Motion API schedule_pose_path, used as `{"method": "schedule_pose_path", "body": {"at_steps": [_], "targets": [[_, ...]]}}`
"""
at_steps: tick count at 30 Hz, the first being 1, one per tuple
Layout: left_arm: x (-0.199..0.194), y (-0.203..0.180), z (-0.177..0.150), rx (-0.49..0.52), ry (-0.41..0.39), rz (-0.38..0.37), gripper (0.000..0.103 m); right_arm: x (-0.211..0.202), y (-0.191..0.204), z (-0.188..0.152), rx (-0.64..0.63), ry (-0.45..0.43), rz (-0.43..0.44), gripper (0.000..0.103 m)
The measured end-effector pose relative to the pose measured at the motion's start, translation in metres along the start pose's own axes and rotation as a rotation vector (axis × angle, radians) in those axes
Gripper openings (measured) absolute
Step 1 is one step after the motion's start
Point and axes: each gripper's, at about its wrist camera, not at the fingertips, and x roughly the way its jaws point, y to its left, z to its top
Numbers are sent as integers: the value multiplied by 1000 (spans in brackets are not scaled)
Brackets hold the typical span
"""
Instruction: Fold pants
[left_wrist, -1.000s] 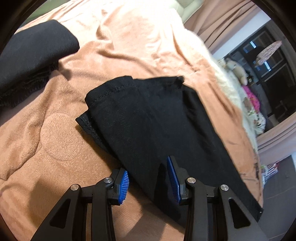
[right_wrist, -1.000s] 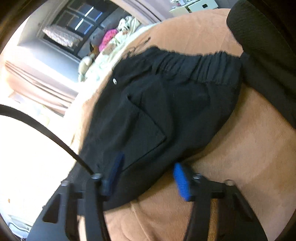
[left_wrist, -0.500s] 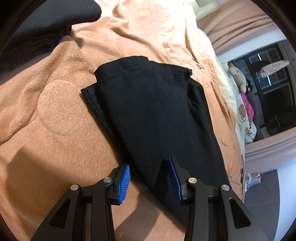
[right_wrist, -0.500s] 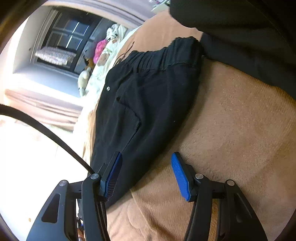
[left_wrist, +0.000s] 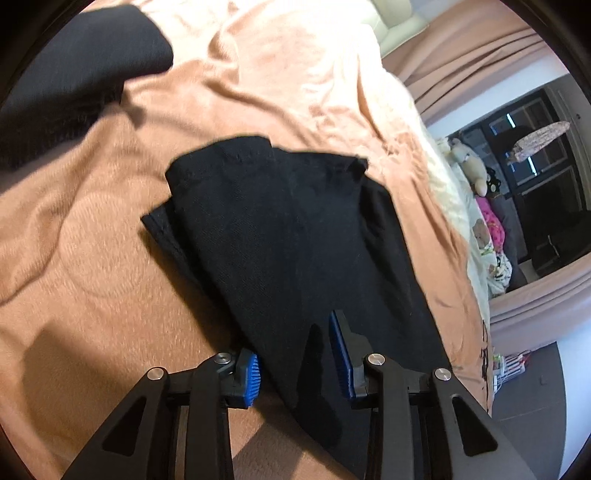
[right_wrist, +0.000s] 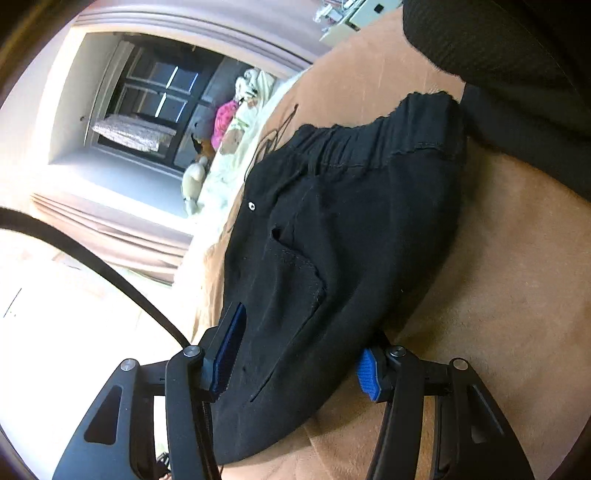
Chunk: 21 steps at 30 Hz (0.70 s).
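Note:
Black pants (left_wrist: 295, 236) lie on a peach blanket (left_wrist: 92, 258), legs stacked, hems at the far end. My left gripper (left_wrist: 293, 363) is open, its jaws straddling the near edge of the leg fabric, the left blue pad partly under it. In the right wrist view the waist end of the pants (right_wrist: 351, 229) shows, with an elastic waistband and a back pocket. My right gripper (right_wrist: 299, 350) is open with its jaws on either side of the folded seat edge, fabric lying between the blue pads.
Another dark garment (left_wrist: 74, 74) lies on the blanket at the far left, and it also fills the top right of the right wrist view (right_wrist: 517, 74). Stuffed toys (left_wrist: 476, 177) sit past the bed's right edge, with curtains and a dark window behind.
Both grippers have moved forward onto the pants, so fabric now sits between each pair of pads. Both stay open. The right view has swung over the seat and waistband.

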Motion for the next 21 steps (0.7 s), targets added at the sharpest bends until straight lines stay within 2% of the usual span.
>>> {"method": "schedule_pose_path", "body": {"at_steps": [2,10,11,13,14,15,17,18,21], "targets": [[2,1,-2,6,8,11,35,2,-8,-7,18,22,-34,52],[10,-1,3,23,-12,47,35,-2,-1,-10,-25,-13,-108,52],[11,-2,3,33,-19,60,33,0,5,-9,-39,-21,-115,52],[11,-5,4,36,-32,88,16,8,12,-3,-67,-20,-117,51],[11,-4,5,30,-34,85,11,9,15,-3,-70,-18,-116,48],[9,-4,6,25,-36,79,9,10,16,-2,-67,-13,-107,34],[3,-8,7,32,-52,78,7,14,19,0,-54,-2,-91,13],[-1,-11,8,43,-60,80,7,11,23,1,-56,-9,-91,7],[-14,-23,12,67,-85,69,6,2,32,5,-78,-23,-81,3]]}}
